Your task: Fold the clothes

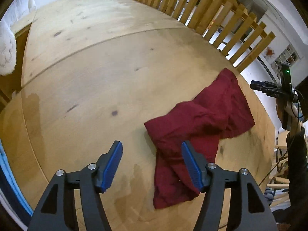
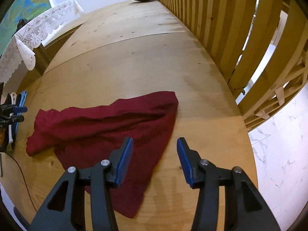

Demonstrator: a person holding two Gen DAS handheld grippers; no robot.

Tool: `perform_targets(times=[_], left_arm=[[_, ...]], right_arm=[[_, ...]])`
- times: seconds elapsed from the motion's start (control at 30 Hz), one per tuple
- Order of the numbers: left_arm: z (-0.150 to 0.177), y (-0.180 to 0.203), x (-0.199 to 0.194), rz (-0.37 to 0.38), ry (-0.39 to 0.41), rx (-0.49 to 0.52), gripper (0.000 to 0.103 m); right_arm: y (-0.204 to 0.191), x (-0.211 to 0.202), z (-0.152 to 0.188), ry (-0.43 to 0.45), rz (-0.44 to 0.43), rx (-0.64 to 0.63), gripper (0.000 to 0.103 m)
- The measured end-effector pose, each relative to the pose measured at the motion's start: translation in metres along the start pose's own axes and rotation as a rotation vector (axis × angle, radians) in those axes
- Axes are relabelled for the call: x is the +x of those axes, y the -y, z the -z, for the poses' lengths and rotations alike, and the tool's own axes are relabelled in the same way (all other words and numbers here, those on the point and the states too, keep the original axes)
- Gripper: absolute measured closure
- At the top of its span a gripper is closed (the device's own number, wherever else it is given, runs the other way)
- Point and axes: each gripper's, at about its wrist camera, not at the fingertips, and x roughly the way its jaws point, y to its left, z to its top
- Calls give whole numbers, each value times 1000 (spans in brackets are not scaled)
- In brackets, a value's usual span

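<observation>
Jaws of both the left gripper [image 1: 152, 155] and right gripper [image 2: 155, 152] gape empty above the crumpled red garment [image 1: 200, 119] near the desk [image 1: 96, 67] edge; next, likely pinching corners to spread it.

Both views are evenly lit by soft indoor light, moderately bright. Strong fisheye distortion bows the wooden table [image 1: 96, 61] and the slatted railing [image 2: 221, 28]; dark vignetting fills the corners. Shadows are faint and diffuse. A dull sheen shows on the tabletop, without hard glare. Focus is acceptable at centre; edges of the red garment [image 2: 107, 123] show slight blur.
</observation>
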Motion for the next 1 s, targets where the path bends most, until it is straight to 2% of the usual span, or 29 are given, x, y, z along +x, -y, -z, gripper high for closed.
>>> perform_targets(times=[0.23, 0.37, 0.47, 0.53, 0.63, 0.77, 0.83, 0.9, 0.97, 1.0], left_arm=[[-11, -12, 39, 91, -30, -208, 41], [-14, -9, 44, 158, -21, -251, 41], [-15, -4, 45, 172, -7, -254, 42], [-15, 0, 47, 177, 7, -249, 55], [-16, 2, 49, 170, 15, -249, 65], [-14, 2, 48, 171, 16, -230, 72], [-14, 4, 49, 164, 16, -216, 83], [-14, 6, 51, 157, 18, -204, 86], [-14, 8, 51, 162, 26, -200, 90], [-14, 8, 49, 166, 33, -200, 90]], right_arm=[[7, 29, -30, -10, -11, 72, 56], [14, 48, -44, -28, -6, 117, 56], [16, 64, -54, -48, -2, 140, 56], [17, 73, -60, -59, 10, 149, 56], [16, 86, -67, -78, 27, 137, 56], [14, 96, -75, -79, 47, 112, 56], [15, 97, -74, -66, 29, 104, 56], [13, 97, -72, -53, 5, 85, 56], [11, 96, -68, -47, -16, 78, 64], [11, 94, -66, -42, -30, 85, 75]])
